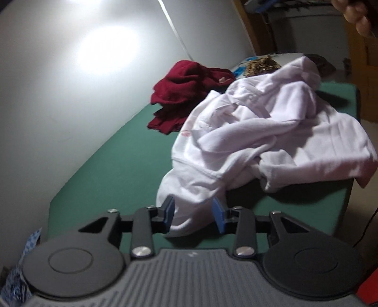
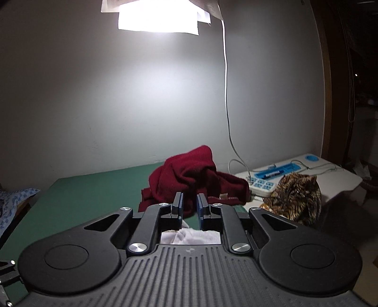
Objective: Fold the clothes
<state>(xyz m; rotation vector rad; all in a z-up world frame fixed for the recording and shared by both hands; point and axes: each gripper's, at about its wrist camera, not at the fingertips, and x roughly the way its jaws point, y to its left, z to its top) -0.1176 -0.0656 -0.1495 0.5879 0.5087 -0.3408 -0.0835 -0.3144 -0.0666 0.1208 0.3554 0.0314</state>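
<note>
A crumpled pale pink shirt (image 1: 259, 132) lies heaped on the green table (image 1: 113, 170). My left gripper (image 1: 193, 213) is open at the shirt's near end, and a fold of the fabric lies between its blue pads (image 1: 218, 213) without being pinched. My right gripper (image 2: 190, 205) hovers over the table with its jaws a narrow gap apart and nothing between them. A bit of the pale shirt (image 2: 189, 236) shows under its body. A dark red garment (image 2: 189, 179) sits bunched just beyond the right gripper, and it also appears behind the shirt as the red garment (image 1: 186, 94).
A tiger-striped cloth (image 2: 295, 196) and a white power strip (image 2: 262, 184) with a cable sit on a white side table (image 2: 342, 181) at right. Blue patterned fabric (image 2: 14, 200) lies off the table's left edge. A grey wall backs the table. A hand (image 1: 354, 16) shows at top right.
</note>
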